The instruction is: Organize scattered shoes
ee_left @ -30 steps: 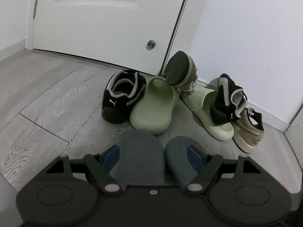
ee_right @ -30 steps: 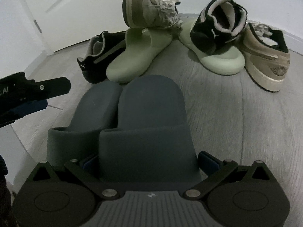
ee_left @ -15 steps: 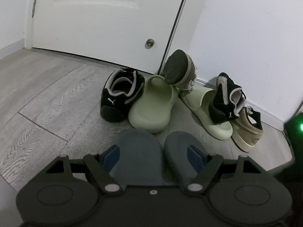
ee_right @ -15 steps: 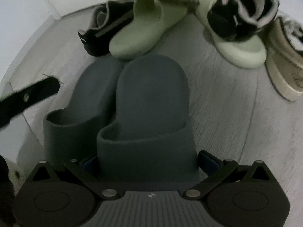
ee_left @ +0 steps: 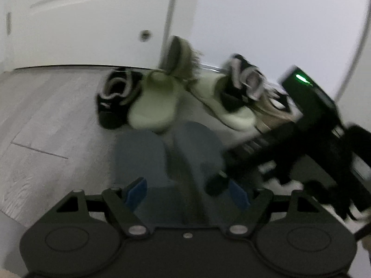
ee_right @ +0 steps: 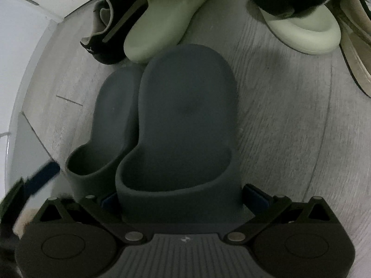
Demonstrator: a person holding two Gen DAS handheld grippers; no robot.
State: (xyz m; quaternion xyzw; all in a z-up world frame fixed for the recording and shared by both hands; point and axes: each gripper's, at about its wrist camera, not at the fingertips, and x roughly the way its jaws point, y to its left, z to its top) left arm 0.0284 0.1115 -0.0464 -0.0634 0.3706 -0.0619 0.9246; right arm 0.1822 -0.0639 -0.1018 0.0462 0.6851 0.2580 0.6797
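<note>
Two dark grey slides lie side by side on the wood floor. My right gripper (ee_right: 182,199) is shut on the heel end of the right grey slide (ee_right: 187,115), its blue pads against both sides. That slide overlaps the left grey slide (ee_right: 111,120). My left gripper (ee_left: 187,192) is open, and both grey slides (ee_left: 139,157) lie just beyond its fingers. Its blurred finger (ee_right: 41,176) shows near the left slide's heel in the right wrist view. The right gripper's black housing (ee_left: 310,97), with a green light, reaches in from the right in the left wrist view.
A heap of shoes lies beyond the slides against the wall: a black sneaker (ee_left: 116,99), two pale green slides (ee_left: 153,106), a second black sneaker (ee_left: 241,85) on top of one, and tan sneakers (ee_left: 183,58). A white door (ee_left: 81,23) stands behind them.
My right gripper has tipped further down over the grey slide it holds and has come into the left wrist view from the right. My left gripper has shifted and rolled, blurring its view.
</note>
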